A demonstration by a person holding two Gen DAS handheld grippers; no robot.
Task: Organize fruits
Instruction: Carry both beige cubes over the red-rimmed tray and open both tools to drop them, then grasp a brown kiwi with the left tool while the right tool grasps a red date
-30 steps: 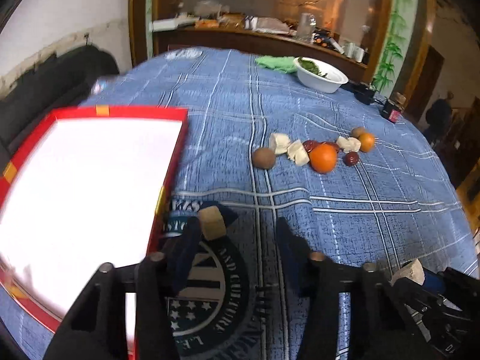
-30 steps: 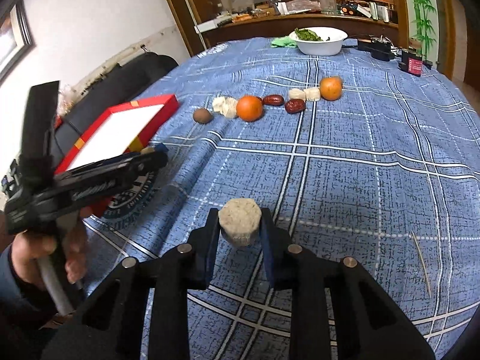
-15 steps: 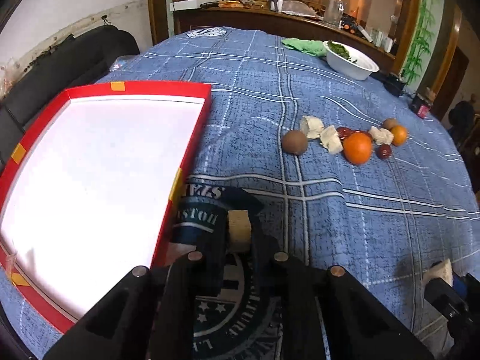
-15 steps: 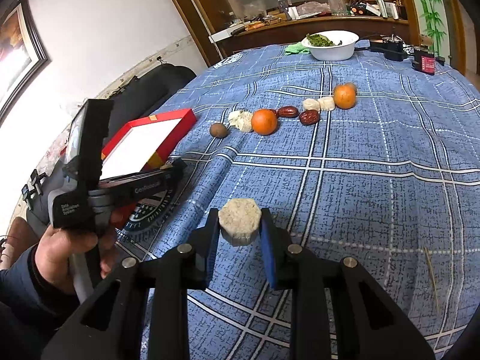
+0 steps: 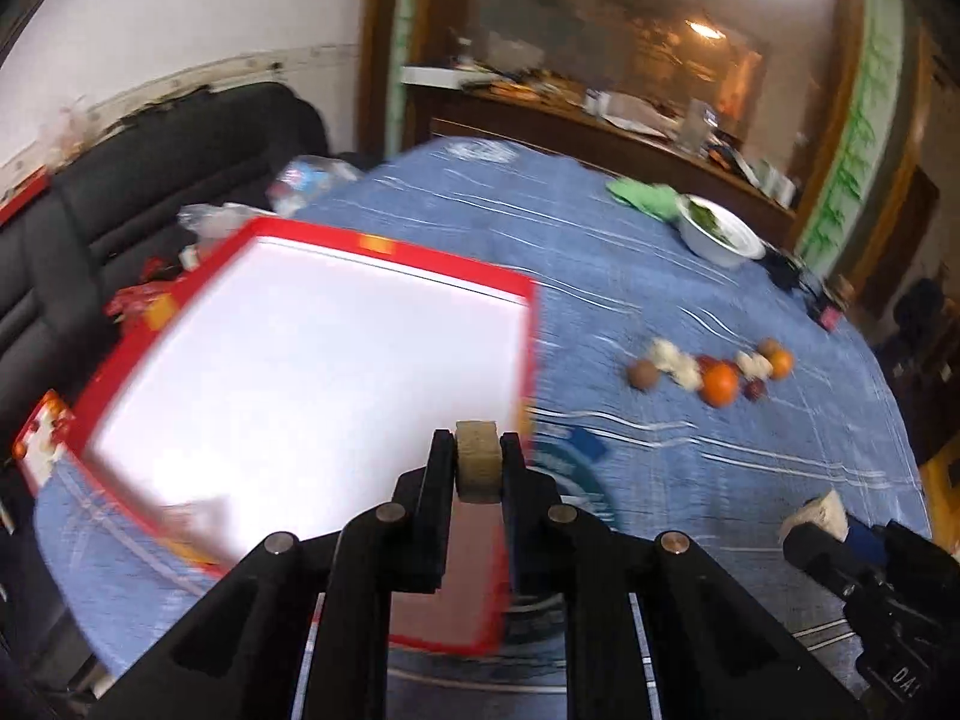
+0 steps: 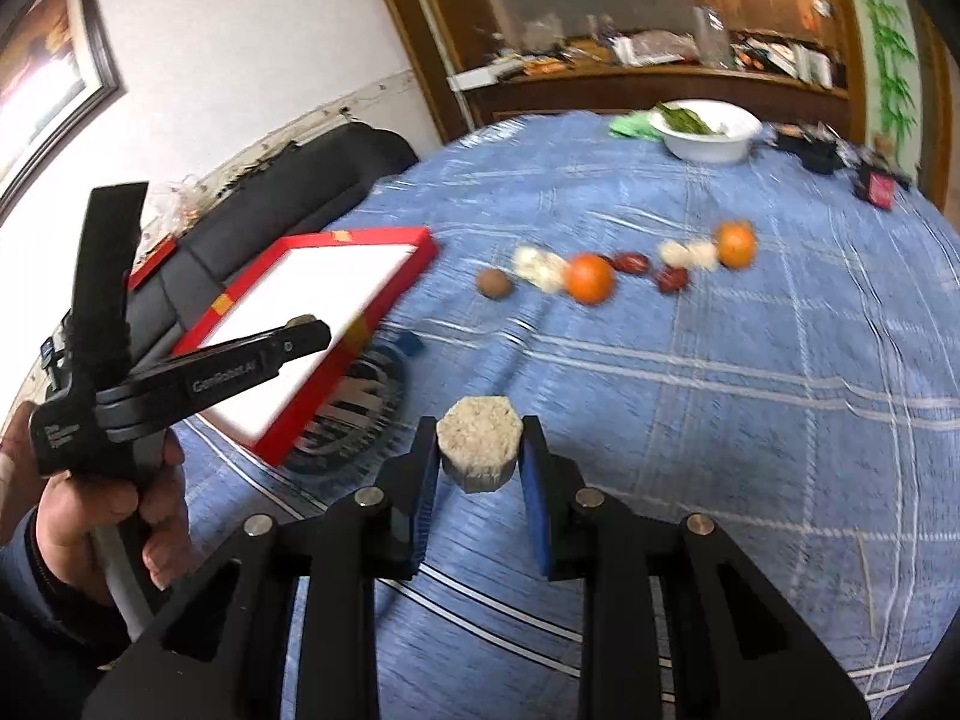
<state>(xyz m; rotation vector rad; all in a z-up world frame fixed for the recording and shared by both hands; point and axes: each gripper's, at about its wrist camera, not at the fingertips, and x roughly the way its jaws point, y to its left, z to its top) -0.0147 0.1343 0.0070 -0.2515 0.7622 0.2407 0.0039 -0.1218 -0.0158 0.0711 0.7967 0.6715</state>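
Note:
My left gripper [image 5: 477, 456] is shut on a beige chunk [image 5: 477, 468] and holds it above the near right edge of the red box with a white inside [image 5: 300, 360]. My right gripper [image 6: 477, 450] is shut on a beige octagonal cake [image 6: 477, 441] above the blue tablecloth. Loose fruit lies in a row on the table: a brown kiwi [image 6: 494, 284], white pieces [image 6: 540, 264], an orange [image 6: 591, 279], red dates [image 6: 633, 263] and a second orange [image 6: 735, 245]. The same row shows in the left wrist view, around the orange [image 5: 719, 384].
A white bowl of greens [image 6: 708, 129] and a green cloth [image 6: 630, 123] sit at the far side, with small dark items [image 6: 876, 186] to the right. A black sofa [image 5: 120, 222] stands left of the table. A cluttered wooden sideboard [image 6: 660, 60] stands behind.
My left gripper has lifted its beige chunk off the cloth and swung left, over the red box's edge. My right gripper has risen slightly, still holding the cake.

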